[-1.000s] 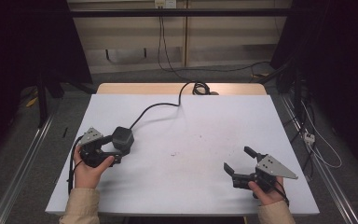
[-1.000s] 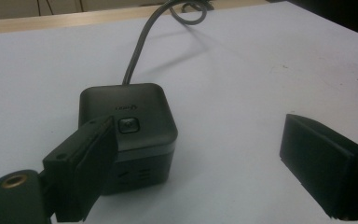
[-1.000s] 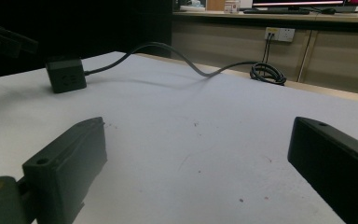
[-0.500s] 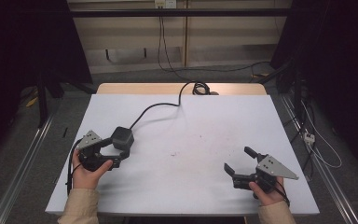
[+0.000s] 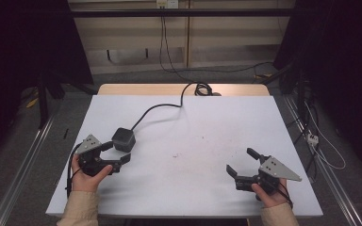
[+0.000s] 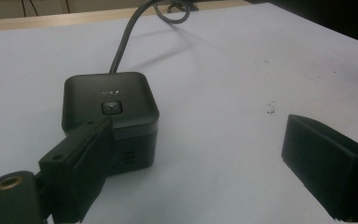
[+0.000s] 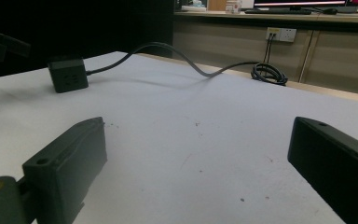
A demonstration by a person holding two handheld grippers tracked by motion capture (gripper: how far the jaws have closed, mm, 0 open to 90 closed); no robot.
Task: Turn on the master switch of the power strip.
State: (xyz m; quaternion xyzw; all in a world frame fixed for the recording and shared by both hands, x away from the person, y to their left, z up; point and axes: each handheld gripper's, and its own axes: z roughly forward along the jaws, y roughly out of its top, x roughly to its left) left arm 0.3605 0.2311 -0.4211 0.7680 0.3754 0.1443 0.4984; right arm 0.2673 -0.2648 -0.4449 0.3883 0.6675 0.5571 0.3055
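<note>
In the left gripper view the left-hand jaw covered the near lower corner of the black cube-shaped power box [image 6: 109, 109], so whether it touched the box could not be told; the small lettering on the box top was too fine to read. The right-hand jaw there was cut off by the frame edge. In the right gripper view both jaws ran out of the bottom of the picture.

The left gripper [image 5: 117, 153] stood wide open, holding nothing, its jaws at the near side of the box [image 5: 123, 139], which sat on the left part of the table. The right gripper [image 5: 241, 162] was also spread wide and empty, well apart from the box, near the table's front right.

Compared with a second before, the left gripper had drawn back a little toward the person, leaving the box more exposed; the box itself and the right gripper had kept their places.

The table [image 5: 207, 122] was covered in a plain white sheet with a few small dark specks. A grey cable [image 5: 156, 108] ran from the box to a coil [image 5: 201, 88] at the far edge. Beyond lay a grey floor, beige wall panels, a wall socket [image 7: 281, 33] and dark curtains at both sides
</note>
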